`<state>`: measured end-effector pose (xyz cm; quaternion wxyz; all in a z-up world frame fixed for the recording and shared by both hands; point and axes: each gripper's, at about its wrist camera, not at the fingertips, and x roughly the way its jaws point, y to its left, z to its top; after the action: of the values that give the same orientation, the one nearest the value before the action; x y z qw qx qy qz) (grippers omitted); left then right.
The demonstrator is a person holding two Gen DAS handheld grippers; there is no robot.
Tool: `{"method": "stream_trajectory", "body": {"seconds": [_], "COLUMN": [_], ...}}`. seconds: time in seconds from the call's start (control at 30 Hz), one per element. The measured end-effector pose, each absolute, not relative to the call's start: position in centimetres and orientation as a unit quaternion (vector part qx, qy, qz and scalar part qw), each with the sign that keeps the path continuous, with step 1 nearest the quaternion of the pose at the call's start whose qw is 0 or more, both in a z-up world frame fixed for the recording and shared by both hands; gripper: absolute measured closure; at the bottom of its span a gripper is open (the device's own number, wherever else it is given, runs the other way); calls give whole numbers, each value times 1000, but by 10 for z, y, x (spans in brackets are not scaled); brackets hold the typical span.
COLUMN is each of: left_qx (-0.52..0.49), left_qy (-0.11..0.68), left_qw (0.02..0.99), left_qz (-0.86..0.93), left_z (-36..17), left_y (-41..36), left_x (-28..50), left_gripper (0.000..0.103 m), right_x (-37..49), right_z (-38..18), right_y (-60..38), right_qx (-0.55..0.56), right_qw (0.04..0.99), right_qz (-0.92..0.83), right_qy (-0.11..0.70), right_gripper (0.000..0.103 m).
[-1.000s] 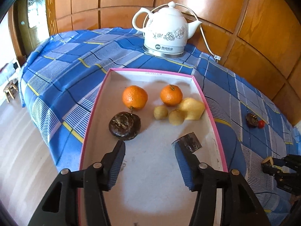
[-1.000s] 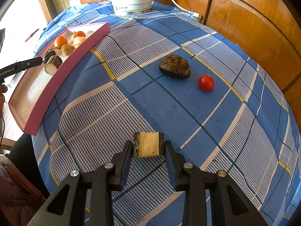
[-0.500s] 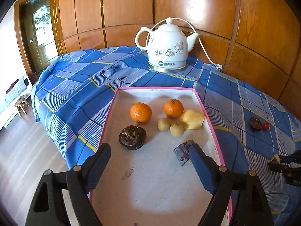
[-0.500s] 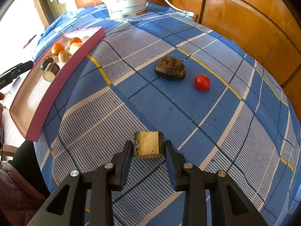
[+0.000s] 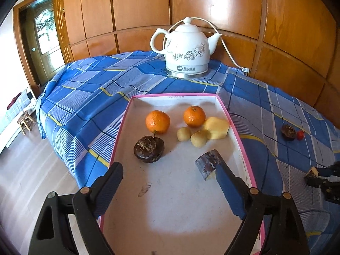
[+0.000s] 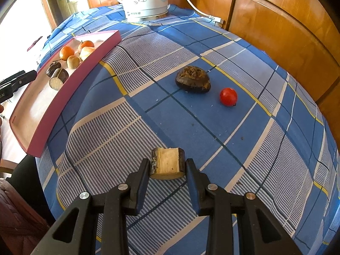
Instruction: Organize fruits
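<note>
Left tool [image 5: 170,180] spread wide over the pink tray [image 5: 240,140], nothing gripped (dark-skinned cut piece [image 5: 209,163] lies at its 2 o'clock). Right tool [image 6: 167,170] pinches a cut chunk [image 6: 167,163] on the counter [image 6: 127,127]; tomato [image 6: 228,96] at 1 o'clock.

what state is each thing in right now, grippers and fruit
left gripper: open, jaws just opened, empty
right gripper: shut on cut dark-skinned sugarcane piece
second cut sugarcane piece: lying in pink-rimmed tray
dark round water chestnut: on blue checked cloth
small red tomato: on cloth
</note>
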<state>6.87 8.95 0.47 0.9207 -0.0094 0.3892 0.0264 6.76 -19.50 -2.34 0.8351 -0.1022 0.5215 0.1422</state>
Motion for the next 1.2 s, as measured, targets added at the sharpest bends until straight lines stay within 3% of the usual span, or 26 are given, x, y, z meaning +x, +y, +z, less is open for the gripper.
{"method": "stream_trajectory", "body": {"seconds": [0.7, 1.2], "left_qx": [-24, -36], "left_qy": [388, 390], "left_qw": [921, 920], "left_qz": [19, 6], "left_z": [4, 6], "left_y": [97, 101], "left_x": [64, 64], "left_gripper": [14, 2], "right_x": [70, 71], "right_z": [-29, -28], "right_y": [-194, -192], "right_qx": [-103, -109], "right_qw": [833, 832], "right_qz": [139, 134], "right_qy": [525, 527], "right_gripper": [69, 69]}}
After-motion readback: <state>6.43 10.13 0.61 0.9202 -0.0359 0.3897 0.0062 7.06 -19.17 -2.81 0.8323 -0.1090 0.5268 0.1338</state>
